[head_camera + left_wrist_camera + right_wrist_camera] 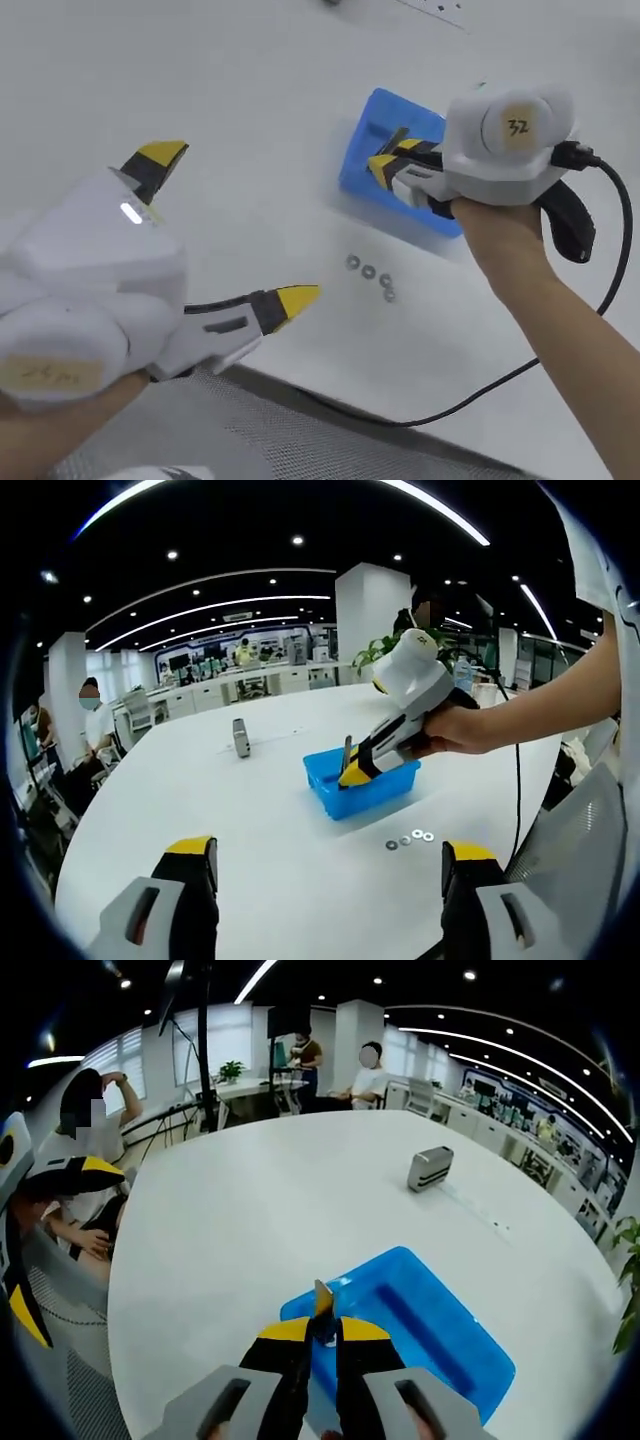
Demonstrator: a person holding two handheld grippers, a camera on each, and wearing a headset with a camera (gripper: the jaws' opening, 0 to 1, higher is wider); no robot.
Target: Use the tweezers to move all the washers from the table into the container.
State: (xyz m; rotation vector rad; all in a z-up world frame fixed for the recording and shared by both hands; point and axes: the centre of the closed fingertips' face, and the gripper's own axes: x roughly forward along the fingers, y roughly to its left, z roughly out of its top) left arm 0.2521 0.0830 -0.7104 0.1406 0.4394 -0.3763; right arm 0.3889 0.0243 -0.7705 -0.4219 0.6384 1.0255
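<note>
Several small metal washers (370, 272) lie in a short row on the white table, just in front of a blue container (378, 120). My right gripper (385, 165) hovers over the container, shut on the tweezers (396, 138), whose thin tip pokes out between the jaws (322, 1300). The blue container (430, 1335) lies right under that tip. My left gripper (228, 226) is held near the table's front edge, left of the washers, open wide with nothing in it. In the left gripper view the washers (410, 838) lie ahead, with the container (365, 788) and the right gripper (358, 768) behind them.
A black cable (500, 380) runs from the right gripper over the table's front edge. A small grey box (430, 1167) stands far back on the table. A mesh chair seat (260, 435) lies below the edge. People sit beyond the table.
</note>
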